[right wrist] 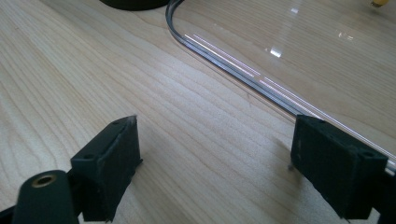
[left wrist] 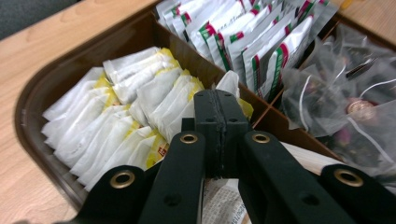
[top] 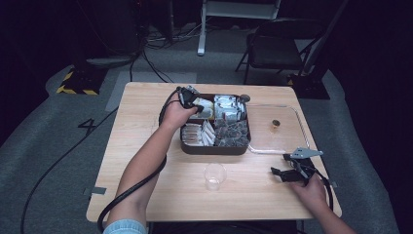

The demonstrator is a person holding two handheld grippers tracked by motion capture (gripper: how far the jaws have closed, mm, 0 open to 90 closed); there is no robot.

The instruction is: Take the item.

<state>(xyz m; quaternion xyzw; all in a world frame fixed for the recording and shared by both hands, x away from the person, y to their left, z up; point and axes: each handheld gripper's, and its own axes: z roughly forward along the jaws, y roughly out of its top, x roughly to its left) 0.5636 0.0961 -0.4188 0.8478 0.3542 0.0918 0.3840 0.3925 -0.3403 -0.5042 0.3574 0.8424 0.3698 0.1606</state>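
A: Where is the left gripper (left wrist: 221, 135)?

B: Over the brown tray (top: 214, 148), at its back left compartment. Its jaws are pressed together on a white packet with a yellow edge (left wrist: 229, 84); the tip of that packet sticks up just past the pads.

A: So it has hold of something?

B: Yes, that one packet is pinched, close above the row of white and yellow packets (left wrist: 121, 112) lying in the same compartment of the tray.

A: What else sits in the tray?

B: In the left gripper view, white packets with red and green marks (left wrist: 243, 32) fill the compartment next to the yellow ones, and clear bags with dark contents (left wrist: 336, 88) fill the one beyond the divider. From above, a fourth compartment at the tray's front left holds paler sticks (top: 197, 134).

A: And the right gripper (top: 287, 165)?

B: It rests on the table (top: 146, 122), well to the right of the tray and in front of it. Its jaws stand wide apart with only bare wood between them.

A: Anything near it?

B: A clear lid (right wrist: 280, 56) lies flat just right of the tray, and one jaw sits at its rim. A clear cup (top: 215, 175) stands on the table in front of the tray.
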